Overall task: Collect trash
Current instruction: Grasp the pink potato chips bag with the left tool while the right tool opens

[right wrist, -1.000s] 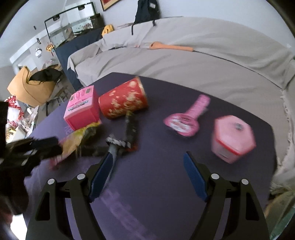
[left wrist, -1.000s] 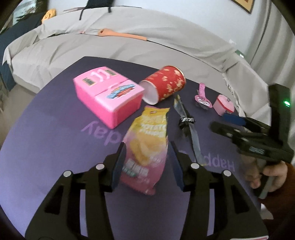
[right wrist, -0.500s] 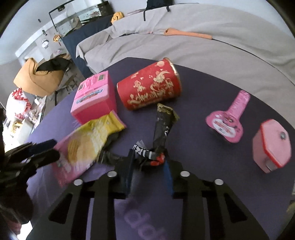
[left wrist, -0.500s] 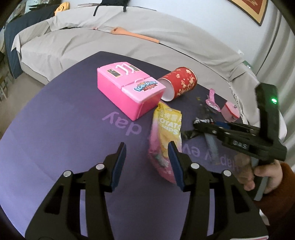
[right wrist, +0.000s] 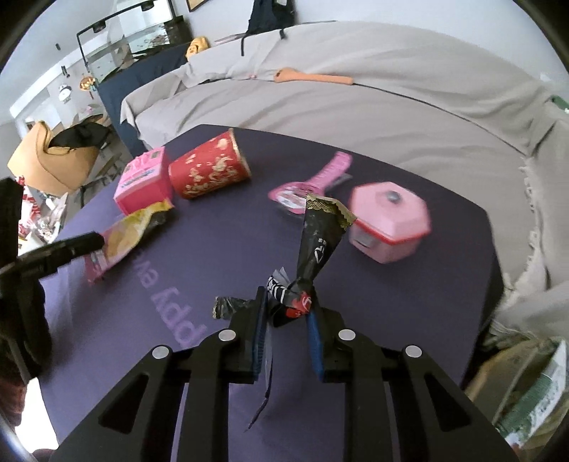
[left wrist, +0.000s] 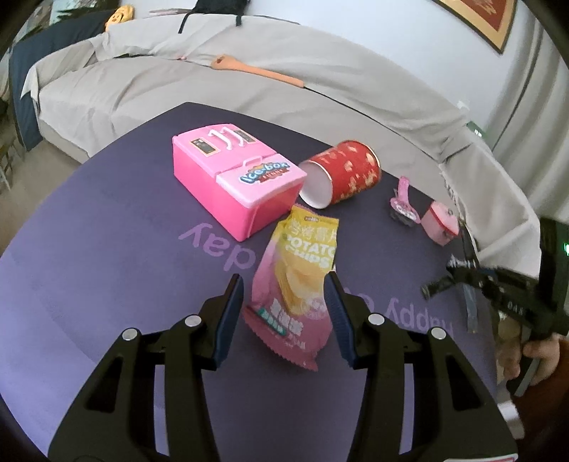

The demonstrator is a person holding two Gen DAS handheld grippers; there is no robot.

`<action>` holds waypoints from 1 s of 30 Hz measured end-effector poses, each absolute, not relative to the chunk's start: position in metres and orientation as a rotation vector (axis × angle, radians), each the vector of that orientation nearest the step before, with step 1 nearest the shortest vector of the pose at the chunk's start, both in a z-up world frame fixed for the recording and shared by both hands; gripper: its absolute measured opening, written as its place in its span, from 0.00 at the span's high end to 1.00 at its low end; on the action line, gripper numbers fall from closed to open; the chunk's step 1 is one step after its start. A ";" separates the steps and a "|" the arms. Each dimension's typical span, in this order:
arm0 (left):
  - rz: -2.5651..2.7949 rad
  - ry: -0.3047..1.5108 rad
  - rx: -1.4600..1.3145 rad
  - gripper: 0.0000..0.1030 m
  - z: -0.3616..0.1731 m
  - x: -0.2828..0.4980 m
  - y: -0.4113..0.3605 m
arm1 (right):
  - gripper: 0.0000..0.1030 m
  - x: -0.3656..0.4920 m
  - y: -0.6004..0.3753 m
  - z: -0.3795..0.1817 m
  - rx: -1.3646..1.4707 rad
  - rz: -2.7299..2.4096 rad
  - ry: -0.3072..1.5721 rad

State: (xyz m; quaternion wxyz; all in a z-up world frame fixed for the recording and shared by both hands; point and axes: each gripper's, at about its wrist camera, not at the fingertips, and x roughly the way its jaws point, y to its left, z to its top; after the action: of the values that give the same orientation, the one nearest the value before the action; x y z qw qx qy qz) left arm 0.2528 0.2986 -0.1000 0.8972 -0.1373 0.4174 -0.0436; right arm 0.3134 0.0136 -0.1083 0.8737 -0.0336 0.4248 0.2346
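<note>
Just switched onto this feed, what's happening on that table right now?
A person is clearing trash off a dark purple table with a handheld gripper in each hand. The right gripper has a crumpled black wrapper between its jaws, which are closing on it, and the wrapper sticks up off the table. The left gripper has a pink and yellow potato chips bag between its jaws. The red paper cup on its side and the pink toys lie untouched.

Setting was a home living room: a sofa (left wrist: 249,89) under a loose grey cover curved behind the purple counter (left wrist: 106,248), a framed picture (left wrist: 487,21) hung on the wall, and pink toys (left wrist: 234,184) lay about.
</note>
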 end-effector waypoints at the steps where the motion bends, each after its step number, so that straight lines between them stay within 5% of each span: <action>1: -0.085 0.871 -0.292 0.57 -0.102 0.256 0.300 | 0.79 0.313 0.011 -0.110 -0.068 0.490 0.888; 6: -0.051 0.909 -0.304 0.57 -0.111 0.271 0.297 | 0.79 0.307 0.002 -0.111 -0.051 0.500 0.880; 9: -0.035 0.933 -0.291 0.82 -0.115 0.276 0.292 | 0.79 0.301 -0.002 -0.111 -0.047 0.512 0.870; 12: -0.047 0.920 -0.304 0.89 -0.111 0.271 0.287 | 0.79 0.295 -0.004 -0.108 -0.042 0.515 0.855; 30: -0.165 0.805 -0.358 0.90 -0.055 0.210 0.223 | 0.79 0.252 -0.040 -0.074 -0.028 0.483 0.757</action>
State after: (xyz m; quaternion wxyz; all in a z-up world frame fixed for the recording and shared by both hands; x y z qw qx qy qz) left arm 0.2105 0.2232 -0.0549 0.9013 -0.1731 0.3890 -0.0798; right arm 0.2523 -0.0400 -0.0735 0.9008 -0.0137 0.3658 0.2336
